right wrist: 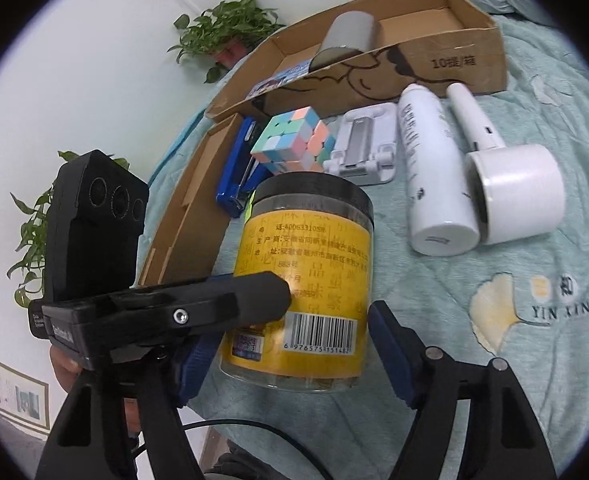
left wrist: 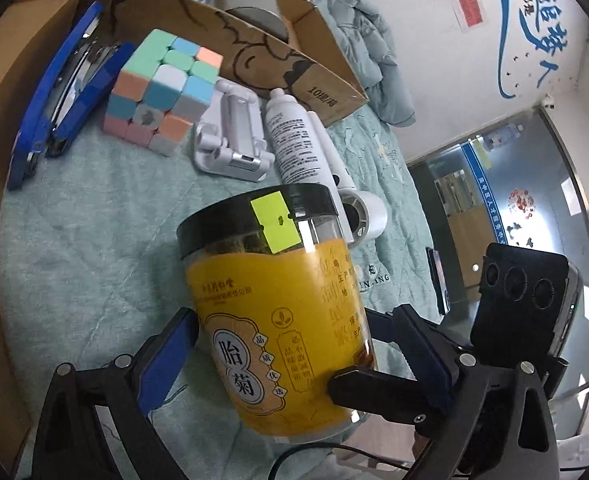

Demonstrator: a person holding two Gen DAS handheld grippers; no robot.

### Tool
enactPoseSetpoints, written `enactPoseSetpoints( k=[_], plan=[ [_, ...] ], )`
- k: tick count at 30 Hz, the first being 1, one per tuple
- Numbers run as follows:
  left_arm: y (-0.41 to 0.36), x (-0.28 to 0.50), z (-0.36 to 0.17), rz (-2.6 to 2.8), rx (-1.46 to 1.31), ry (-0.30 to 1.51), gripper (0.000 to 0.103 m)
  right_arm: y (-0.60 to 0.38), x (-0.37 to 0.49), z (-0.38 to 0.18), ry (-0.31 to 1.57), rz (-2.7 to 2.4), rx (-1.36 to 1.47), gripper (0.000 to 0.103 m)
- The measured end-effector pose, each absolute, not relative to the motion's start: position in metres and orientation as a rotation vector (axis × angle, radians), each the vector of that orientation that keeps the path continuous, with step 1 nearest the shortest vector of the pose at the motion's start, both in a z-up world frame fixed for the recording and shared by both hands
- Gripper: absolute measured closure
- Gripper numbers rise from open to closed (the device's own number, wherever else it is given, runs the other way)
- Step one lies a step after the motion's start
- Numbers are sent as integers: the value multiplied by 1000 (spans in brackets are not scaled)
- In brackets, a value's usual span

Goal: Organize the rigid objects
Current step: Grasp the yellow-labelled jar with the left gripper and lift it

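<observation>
A clear jar [left wrist: 278,312] with a black lid and a yellow label stands upright on the green blanket, and both grippers straddle it. My left gripper [left wrist: 294,320] is open: its left pad is close to the jar's side, while its right pad stands clear of it. In the right wrist view the jar [right wrist: 306,264] sits between the jaws of my right gripper [right wrist: 294,324]. The right pad rests against the jar's side, and the left pad is mostly hidden behind the left gripper's black finger [right wrist: 234,300].
Behind the jar lie a blue stapler [left wrist: 66,92], a pastel puzzle cube [left wrist: 162,88], a white phone stand [left wrist: 234,136], a white bottle [right wrist: 434,172] and a lint roller [right wrist: 514,192]. An open cardboard box [right wrist: 446,60] holds a grey cylinder [right wrist: 346,36]. A cardboard flap [right wrist: 190,208] borders the left.
</observation>
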State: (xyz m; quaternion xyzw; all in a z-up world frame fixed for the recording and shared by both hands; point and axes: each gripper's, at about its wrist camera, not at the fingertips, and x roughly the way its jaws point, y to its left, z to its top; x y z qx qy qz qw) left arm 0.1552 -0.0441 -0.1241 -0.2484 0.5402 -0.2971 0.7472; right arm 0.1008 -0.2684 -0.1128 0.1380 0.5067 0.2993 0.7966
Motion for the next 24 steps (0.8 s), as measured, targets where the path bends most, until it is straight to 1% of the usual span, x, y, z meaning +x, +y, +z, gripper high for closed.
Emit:
enactPoseSetpoints(
  k=[4, 5, 8, 14, 19, 24],
  plan=[
    [-45, 160, -125, -633, -508, 1191, 10, -264, 107, -123, 1132, 671, 340, 23],
    [-47, 162, -127, -624, -499, 1199, 13, -264, 107, -124, 1139, 675, 347, 22],
    [-51, 165, -130, -614, -489, 1208, 14, -258, 106, -126, 1144, 674, 340, 20],
    [-50, 166, -126, -613, -474, 1203, 15, -250, 107, -121, 1138, 668, 276, 19],
    [-50, 163, -102, -583, -402, 1129, 18, -242, 113, -111, 1117, 661, 244, 19],
    [-54, 173, -62, -593, -336, 1012, 19, -238, 123, -82, 1010, 651, 206, 19]
  ],
)
